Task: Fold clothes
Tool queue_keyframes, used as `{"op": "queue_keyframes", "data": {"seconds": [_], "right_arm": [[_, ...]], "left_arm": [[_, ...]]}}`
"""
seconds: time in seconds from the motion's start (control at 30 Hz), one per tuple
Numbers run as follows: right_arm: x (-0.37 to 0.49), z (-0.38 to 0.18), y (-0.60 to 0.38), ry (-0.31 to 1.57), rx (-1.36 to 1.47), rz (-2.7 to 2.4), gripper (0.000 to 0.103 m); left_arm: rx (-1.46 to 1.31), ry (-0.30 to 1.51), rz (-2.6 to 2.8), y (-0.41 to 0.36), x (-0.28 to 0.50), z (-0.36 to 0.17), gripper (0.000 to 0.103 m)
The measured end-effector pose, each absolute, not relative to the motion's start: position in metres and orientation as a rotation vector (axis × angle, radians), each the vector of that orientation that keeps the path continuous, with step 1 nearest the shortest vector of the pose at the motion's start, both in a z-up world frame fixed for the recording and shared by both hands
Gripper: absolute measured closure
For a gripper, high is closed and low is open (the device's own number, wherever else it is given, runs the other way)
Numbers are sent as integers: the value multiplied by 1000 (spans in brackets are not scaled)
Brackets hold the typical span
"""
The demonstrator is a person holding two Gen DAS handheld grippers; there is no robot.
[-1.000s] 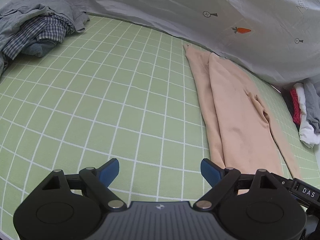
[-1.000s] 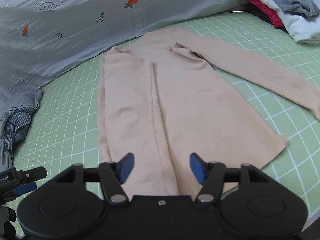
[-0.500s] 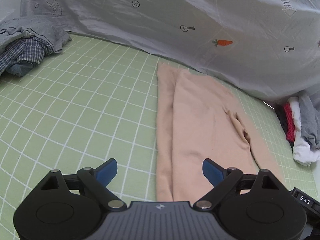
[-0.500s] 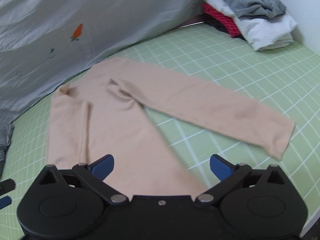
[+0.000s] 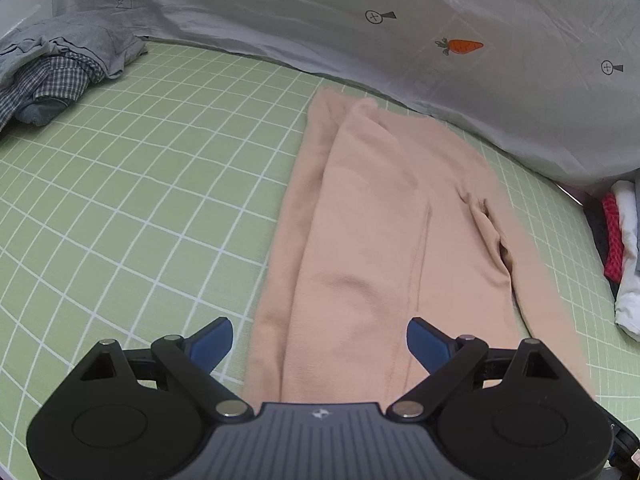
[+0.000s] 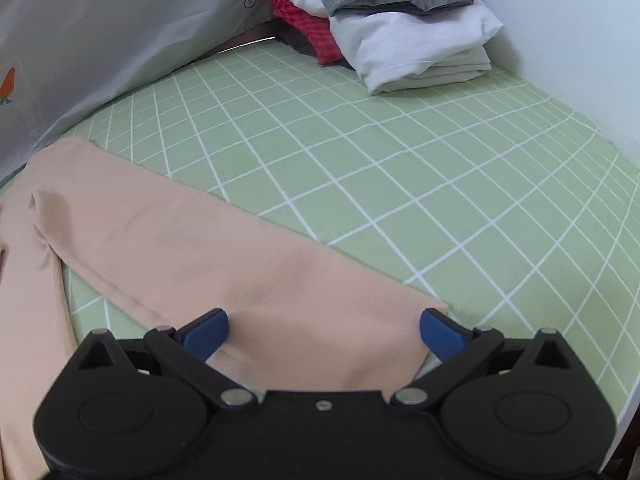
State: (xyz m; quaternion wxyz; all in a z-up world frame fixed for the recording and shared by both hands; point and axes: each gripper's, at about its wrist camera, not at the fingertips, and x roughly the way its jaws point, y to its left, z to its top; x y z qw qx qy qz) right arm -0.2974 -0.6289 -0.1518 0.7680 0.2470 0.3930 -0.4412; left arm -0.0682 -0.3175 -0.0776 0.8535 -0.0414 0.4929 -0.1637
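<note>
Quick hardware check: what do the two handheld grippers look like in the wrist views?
Both match: the left gripper and right gripper have matte black bodies with two round housings, triangular cut-out linkage arms, silver pivot pins and blue fingertip pads. The left body is ribbed with a small white logo; the right shows a centre screw. No cables, hands or sleeves visible.

A peach long-sleeved top point(image 5: 372, 240) lies flat on the green checked bed sheet point(image 5: 140, 184). One sleeve point(image 5: 316, 208) is folded over its body. The other sleeve point(image 6: 224, 264) stretches out sideways, cuff end nearest the camera.
</note>
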Motion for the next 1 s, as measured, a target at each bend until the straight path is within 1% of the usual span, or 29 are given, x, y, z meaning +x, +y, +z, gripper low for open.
{"op": "queue_keyframes", "data": {"seconds": [0.3, 0.37, 0.4, 0.47, 0.5, 0.53, 0.6, 0.73, 1.0], "right_arm": [[-292, -153, -629, 870, 512, -955, 0], [-290, -152, -631, 886, 514, -936, 0], [-288, -151, -631, 890, 503, -912, 3], [-283, -146, -628, 891, 462, -848, 27], [-279, -143, -625, 894, 453, -825, 42], [-275, -141, -623, 898, 447, -803, 51], [-268, -137, -618, 906, 433, -765, 91], [-254, -133, -605, 937, 401, -768, 93], [-234, -99, -578, 834, 388, -760, 94]], "left_arm": [[-10, 1121, -376, -363, -55, -83, 9], [11, 1117, -411, -371, -55, -81, 9], [19, 1116, -425, -373, -54, -80, 9], [34, 1115, -452, -377, -54, -79, 9], [42, 1114, -466, -379, -54, -78, 9], [48, 1113, -479, -381, -54, -78, 9], [40, 1119, -490, -378, -51, -76, 9], [43, 1120, -477, -364, -46, -72, 9], [43, 1024, -429, -309, -39, -59, 9]]}}
